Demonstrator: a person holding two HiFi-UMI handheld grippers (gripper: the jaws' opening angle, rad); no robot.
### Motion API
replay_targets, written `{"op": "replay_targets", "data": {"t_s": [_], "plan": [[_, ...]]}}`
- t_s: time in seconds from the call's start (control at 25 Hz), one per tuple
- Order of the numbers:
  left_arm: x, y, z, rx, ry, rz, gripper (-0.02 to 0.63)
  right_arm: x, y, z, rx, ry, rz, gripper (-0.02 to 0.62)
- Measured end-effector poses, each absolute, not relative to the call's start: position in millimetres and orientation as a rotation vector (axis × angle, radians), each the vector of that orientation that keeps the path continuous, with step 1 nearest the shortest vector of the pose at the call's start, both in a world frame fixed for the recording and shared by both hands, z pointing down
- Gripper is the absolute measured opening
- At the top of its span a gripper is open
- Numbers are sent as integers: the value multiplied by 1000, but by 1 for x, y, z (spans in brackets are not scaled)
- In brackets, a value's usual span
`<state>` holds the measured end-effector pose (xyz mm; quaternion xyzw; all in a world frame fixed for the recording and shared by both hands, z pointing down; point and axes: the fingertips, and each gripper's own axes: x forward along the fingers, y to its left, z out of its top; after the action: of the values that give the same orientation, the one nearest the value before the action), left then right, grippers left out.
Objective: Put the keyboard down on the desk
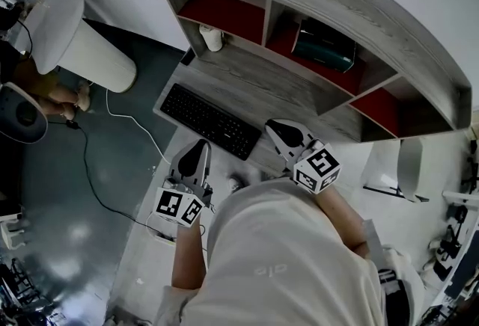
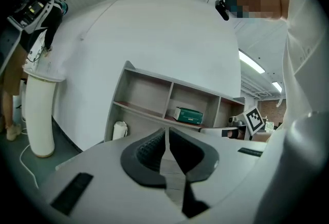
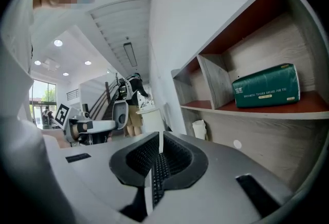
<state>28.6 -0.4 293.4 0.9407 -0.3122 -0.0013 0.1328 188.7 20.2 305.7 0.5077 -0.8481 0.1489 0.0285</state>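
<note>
A black keyboard lies flat on the grey wooden desk, near its front left edge. My left gripper hovers just in front of the keyboard's near edge, shut and empty. My right gripper hangs over the desk by the keyboard's right end, also shut with nothing in it. In the left gripper view the pads meet at the tips with only the desk beyond. In the right gripper view the keyboard's keys show through the hollow behind the closed tips.
The desk carries a hutch with red-backed shelves; a green tissue pack sits in one. A white roll stands at the desk's back left. A white cylindrical bin and a white cable are on the floor to the left.
</note>
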Motion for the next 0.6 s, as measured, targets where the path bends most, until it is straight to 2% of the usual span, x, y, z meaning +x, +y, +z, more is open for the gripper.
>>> {"op": "replay_targets", "data": {"t_s": [0.6], "plan": [[22, 4, 298, 2679, -944, 8, 31, 186, 24, 311, 1555, -2598, 436, 43]]}}
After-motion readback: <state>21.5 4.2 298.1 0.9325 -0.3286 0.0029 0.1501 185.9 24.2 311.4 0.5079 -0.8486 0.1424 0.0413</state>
